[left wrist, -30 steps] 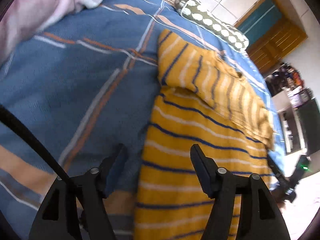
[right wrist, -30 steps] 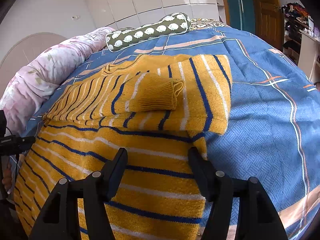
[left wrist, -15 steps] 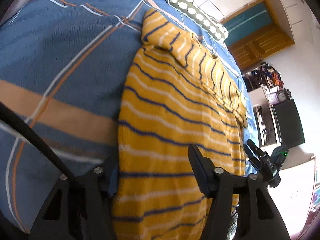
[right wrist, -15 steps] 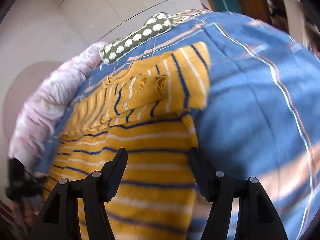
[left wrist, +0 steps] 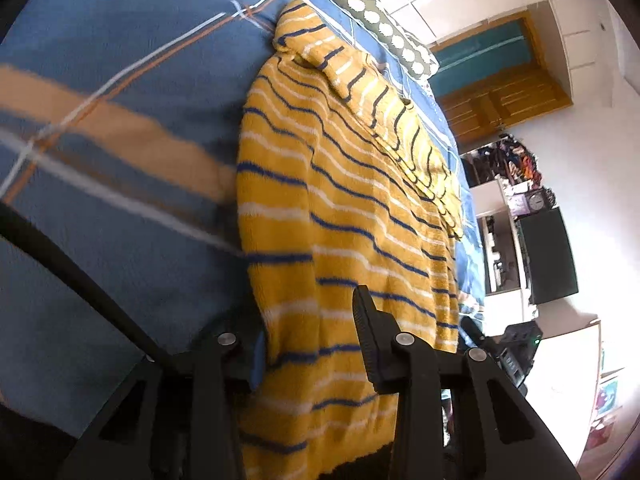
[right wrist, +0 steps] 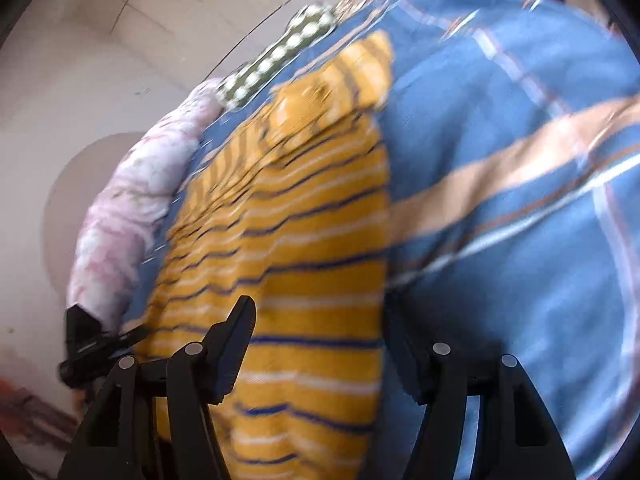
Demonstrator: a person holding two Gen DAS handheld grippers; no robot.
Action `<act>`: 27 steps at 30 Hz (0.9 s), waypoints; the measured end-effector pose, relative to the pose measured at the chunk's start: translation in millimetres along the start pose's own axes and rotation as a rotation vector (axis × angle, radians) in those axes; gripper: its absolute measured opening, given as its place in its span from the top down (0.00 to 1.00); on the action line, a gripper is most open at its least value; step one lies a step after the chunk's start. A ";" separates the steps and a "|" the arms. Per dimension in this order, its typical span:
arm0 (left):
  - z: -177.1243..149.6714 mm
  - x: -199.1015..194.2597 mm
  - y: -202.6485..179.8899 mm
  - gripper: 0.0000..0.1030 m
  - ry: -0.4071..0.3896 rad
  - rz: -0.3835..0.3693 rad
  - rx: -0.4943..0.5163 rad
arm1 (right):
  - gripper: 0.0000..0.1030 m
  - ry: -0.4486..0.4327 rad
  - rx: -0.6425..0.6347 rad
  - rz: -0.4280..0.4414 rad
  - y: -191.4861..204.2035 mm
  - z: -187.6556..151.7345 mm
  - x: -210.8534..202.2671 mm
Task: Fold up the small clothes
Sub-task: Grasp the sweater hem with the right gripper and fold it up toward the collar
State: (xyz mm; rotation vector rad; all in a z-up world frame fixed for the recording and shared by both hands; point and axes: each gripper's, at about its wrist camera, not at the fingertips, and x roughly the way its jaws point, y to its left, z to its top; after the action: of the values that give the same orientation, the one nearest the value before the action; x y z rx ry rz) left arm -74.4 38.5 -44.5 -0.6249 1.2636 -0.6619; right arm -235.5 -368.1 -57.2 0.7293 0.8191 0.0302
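Observation:
A yellow knit sweater [left wrist: 344,216] with blue and white stripes lies flat on the blue bed cover [left wrist: 120,80], its sleeves folded across the upper body. My left gripper [left wrist: 308,328] is open, its jaws straddling the sweater's bottom left corner at the hem. My right gripper [right wrist: 320,344] is open, its jaws straddling the bottom right corner of the sweater [right wrist: 312,248]. The right wrist view is blurred. The other gripper shows at the edge of each view.
A green bolster pillow with white dots [left wrist: 380,24] lies at the head of the bed. A pink floral duvet [right wrist: 136,200] is piled on the bed's left side. Wooden doors [left wrist: 500,100] and cluttered shelves [left wrist: 516,184] stand beyond the bed.
Both grippers have moved back down the sweater to its bottom hem, and now straddle its two lower corners. Both stay open.

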 end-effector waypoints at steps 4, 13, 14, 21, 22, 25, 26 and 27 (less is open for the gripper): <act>-24.7 -8.7 8.7 0.66 -0.009 -0.066 -0.039 | 0.34 0.027 -0.001 0.049 6.1 -14.5 1.0; -66.9 -7.7 10.3 0.64 0.020 -0.089 -0.038 | 0.38 0.134 0.128 0.324 -14.6 -41.6 4.0; -70.7 -3.6 7.5 0.64 0.028 -0.080 -0.030 | 0.39 0.141 0.145 0.348 -16.5 -46.2 5.0; -74.5 1.5 8.1 0.62 0.018 -0.077 -0.054 | 0.40 0.202 0.129 0.340 -6.1 -72.5 12.9; -75.1 0.4 8.0 0.63 0.012 -0.071 -0.054 | 0.41 0.207 0.120 0.324 -3.0 -73.6 14.1; -77.3 -9.5 6.0 0.82 -0.009 0.000 -0.027 | 0.56 0.220 0.068 0.235 10.8 -82.3 20.6; -76.3 -13.2 3.2 0.90 -0.022 0.046 -0.010 | 0.68 0.220 0.049 0.195 15.1 -83.2 21.4; -74.7 -19.6 0.6 0.90 -0.043 0.063 0.004 | 0.75 0.218 0.031 0.155 19.5 -82.8 20.0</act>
State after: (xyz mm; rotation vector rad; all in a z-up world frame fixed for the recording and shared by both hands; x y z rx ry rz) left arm -150.9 48.9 -46.7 -0.5910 1.2372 -0.5955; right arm -272.6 -299.3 -96.3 0.8276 0.9705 0.2402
